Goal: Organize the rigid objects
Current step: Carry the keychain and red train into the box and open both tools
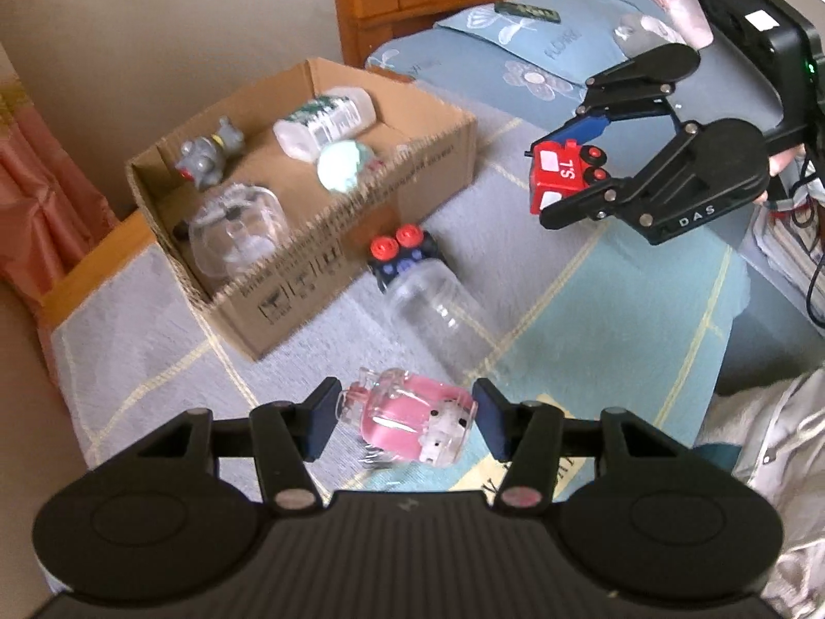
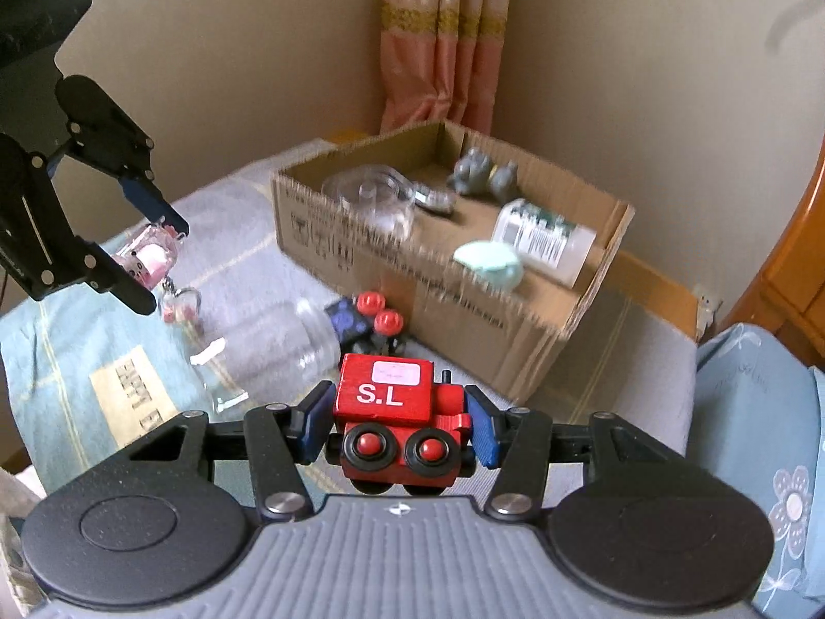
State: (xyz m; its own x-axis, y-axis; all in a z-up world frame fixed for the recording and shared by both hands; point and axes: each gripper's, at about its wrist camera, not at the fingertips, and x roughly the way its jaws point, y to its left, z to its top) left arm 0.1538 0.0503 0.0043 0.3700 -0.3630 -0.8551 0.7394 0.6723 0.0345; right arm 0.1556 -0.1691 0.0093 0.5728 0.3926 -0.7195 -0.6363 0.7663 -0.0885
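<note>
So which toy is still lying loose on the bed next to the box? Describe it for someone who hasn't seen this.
Find the open cardboard box on the bed. Just in front of its long side lies a clear plastic jar on its side; the dark blue toy car touches its mouth. Only it has two red wheels pointing up.

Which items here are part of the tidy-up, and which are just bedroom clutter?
In the job:
- red toy train, held in right tool
- pink keychain toy, held in left tool
- clear jar and blue toy car on the bed
- cardboard box with items already inside

Lying about:
- pillow
- remote
- curtain
</note>
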